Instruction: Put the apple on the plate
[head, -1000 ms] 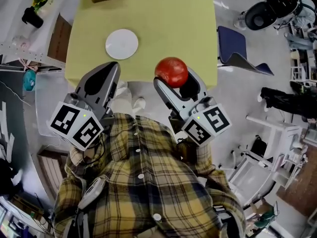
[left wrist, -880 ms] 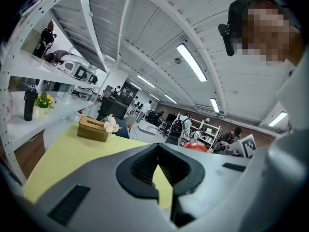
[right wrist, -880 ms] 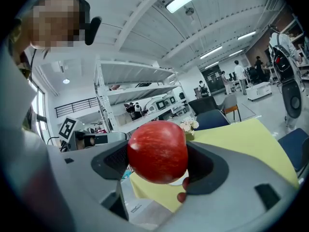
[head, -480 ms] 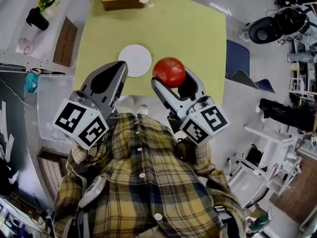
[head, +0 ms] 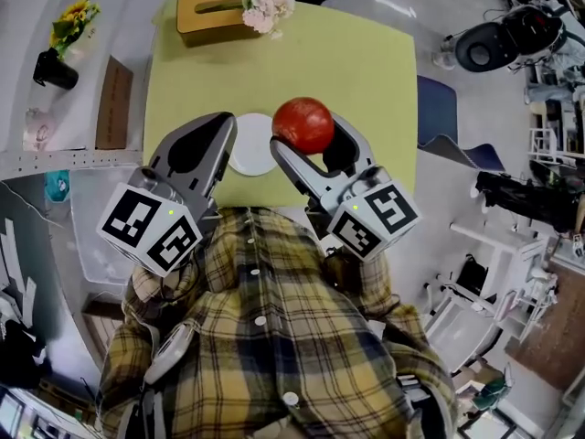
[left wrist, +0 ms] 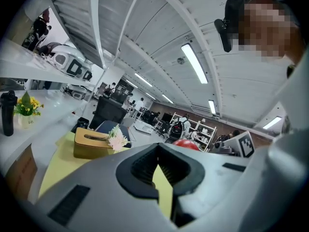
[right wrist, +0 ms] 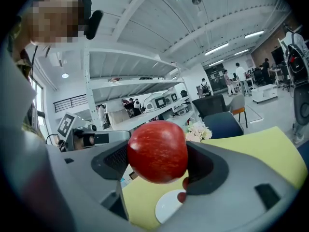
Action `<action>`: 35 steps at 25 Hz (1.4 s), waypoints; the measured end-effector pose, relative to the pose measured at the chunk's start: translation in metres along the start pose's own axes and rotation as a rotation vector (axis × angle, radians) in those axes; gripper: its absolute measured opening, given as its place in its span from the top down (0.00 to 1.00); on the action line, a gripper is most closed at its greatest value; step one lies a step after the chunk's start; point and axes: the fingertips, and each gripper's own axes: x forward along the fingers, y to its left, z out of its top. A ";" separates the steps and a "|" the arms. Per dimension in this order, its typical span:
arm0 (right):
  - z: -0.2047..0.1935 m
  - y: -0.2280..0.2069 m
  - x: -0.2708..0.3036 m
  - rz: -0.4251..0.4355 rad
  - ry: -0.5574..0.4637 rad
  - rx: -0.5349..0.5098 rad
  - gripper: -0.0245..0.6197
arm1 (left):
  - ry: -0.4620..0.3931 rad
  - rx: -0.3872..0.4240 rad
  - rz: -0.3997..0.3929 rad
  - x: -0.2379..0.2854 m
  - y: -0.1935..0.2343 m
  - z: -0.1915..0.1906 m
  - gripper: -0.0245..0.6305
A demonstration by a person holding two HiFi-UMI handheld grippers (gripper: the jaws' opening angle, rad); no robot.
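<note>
Two tongs show, one in each of the person's hands, low over the near edge of the single yellow-green surface [head: 366, 71]. Left tongs [head: 222, 124] are pressed together at the tips with nothing between them, and from the head view they partly cover the left side of the one white plate [head: 252, 157], which lies bare on the surface close to its near edge. Right tongs [head: 309, 149] are spread just wide enough to pinch the one red apple [head: 302, 124] by its two sides. They hold it in the air above the surface, and from overhead it sits just right of the plate. At the far edge stands one wooden tissue box [head: 206, 12], with one bunch of pale flowers [head: 268, 7] against its right end.
</note>
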 end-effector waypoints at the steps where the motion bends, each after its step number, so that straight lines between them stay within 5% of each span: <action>1: 0.000 -0.002 0.004 -0.006 0.002 0.002 0.44 | 0.008 -0.003 -0.006 0.003 0.003 0.000 0.95; 9: 0.006 -0.015 0.019 -0.002 0.031 0.000 0.44 | 0.024 -0.035 -0.005 0.017 0.014 0.000 0.95; 22: 0.019 -0.016 0.024 0.132 0.068 -0.061 0.44 | -0.068 -0.050 0.126 0.012 0.011 0.007 0.95; 35: 0.006 -0.028 0.033 0.175 0.147 -0.088 0.44 | -0.084 -0.106 0.193 0.022 0.026 -0.008 0.95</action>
